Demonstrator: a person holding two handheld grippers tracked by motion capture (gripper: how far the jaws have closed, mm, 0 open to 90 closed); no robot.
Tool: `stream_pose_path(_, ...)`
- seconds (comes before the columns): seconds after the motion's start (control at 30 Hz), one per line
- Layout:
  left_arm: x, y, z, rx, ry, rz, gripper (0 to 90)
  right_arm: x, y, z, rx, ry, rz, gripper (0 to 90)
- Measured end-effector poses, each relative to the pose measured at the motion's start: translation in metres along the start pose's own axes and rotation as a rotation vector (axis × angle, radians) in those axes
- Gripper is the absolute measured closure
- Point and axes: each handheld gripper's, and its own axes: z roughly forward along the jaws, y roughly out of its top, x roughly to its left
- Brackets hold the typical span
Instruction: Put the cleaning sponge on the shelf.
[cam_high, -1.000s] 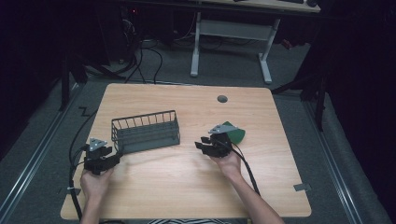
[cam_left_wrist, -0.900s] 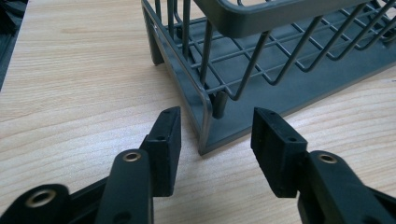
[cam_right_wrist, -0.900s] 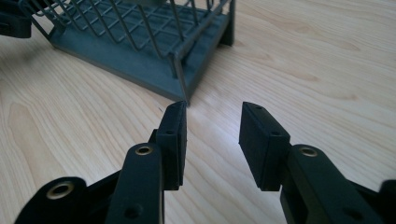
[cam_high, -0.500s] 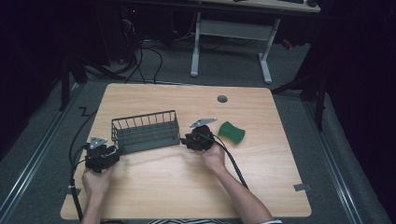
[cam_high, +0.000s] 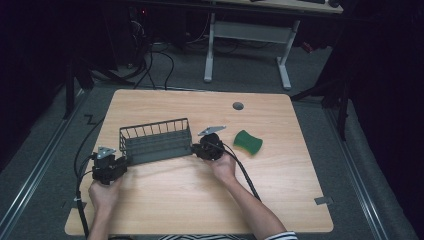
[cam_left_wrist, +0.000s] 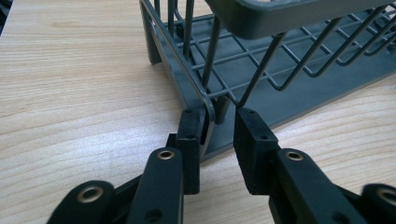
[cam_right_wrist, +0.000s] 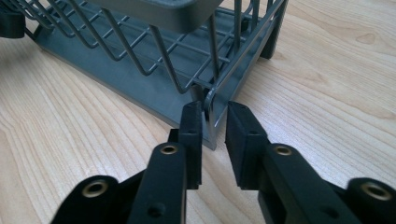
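A dark grey wire basket stands on the wooden table. My left gripper is at its left end and my right gripper at its right end. In the left gripper view the jaws straddle the basket's lower corner frame; they have just been closing, one pad lies against the frame and the other stands apart. In the right gripper view the jaws have likewise been closing around the opposite corner of the basket, with a slim gap left on one side.
A green sponge lies on the table just right of my right hand. A round cable hole sits near the far edge. Cables trail from both grippers toward the near edge. A white desk frame stands beyond the table.
My right gripper has moved left from beside the green sponge to the basket's right end, leaving the sponge in plain sight. The left gripper has stayed at the left end.
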Motion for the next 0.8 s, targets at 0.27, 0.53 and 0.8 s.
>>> stream_pose_path(0.27, 0.0014, -0.0006, 0.0008, 0.010, 0.009, 0.005, 79.7, 0.0014, 0.0003, 0.0013, -0.001, -0.002, -0.025, 84.4)
stream_pose_path(0.53, 0.0020, -0.0010, 0.0006, 0.014, 0.006, 0.014, 84.7, 0.0016, 0.0013, 0.0010, 0.008, -0.016, -0.037, 85.6)
stream_pose_path(0.8, -0.0024, -0.0018, -0.0009, 0.023, 0.006, 0.046, 85.6, 0.0023, -0.0015, -0.0029, 0.014, -0.016, -0.045, 85.8)
